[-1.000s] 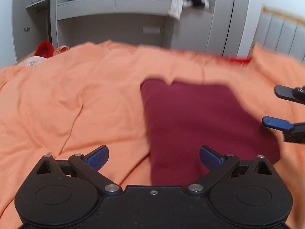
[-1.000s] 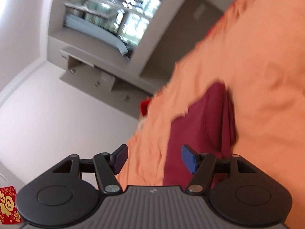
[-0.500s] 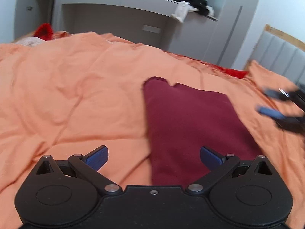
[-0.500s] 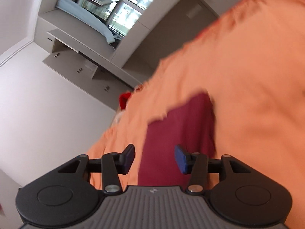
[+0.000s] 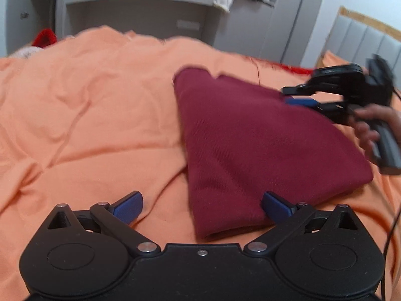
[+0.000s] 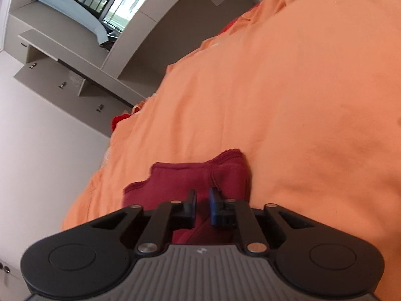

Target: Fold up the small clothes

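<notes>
A dark red folded garment [image 5: 250, 138] lies on the orange bedspread [image 5: 87, 115]. My left gripper [image 5: 201, 205] is open just short of the garment's near edge, its right fingertip [image 5: 274, 204] touching the cloth and its left one over the spread. At the garment's far right edge a hand holds my right gripper [image 5: 288, 96] rolled on its side. In the right wrist view the right gripper [image 6: 203, 200] has only a narrow gap left and its jaws are closing, with a raised corner of the garment [image 6: 225, 170] showing in and beyond the gap.
The orange bedspread [image 6: 288, 87] is wrinkled and runs far to the left. A red item [image 5: 45, 36] lies at the bed's far left corner. Grey cabinets [image 5: 150, 7] with clothes on top stand behind the bed. A padded headboard [image 5: 363, 40] is at the right.
My right gripper moved in over the garment's right edge and narrowed its jaws from wide to nearly together. My left gripper sank a little toward the garment's near edge and stayed open.
</notes>
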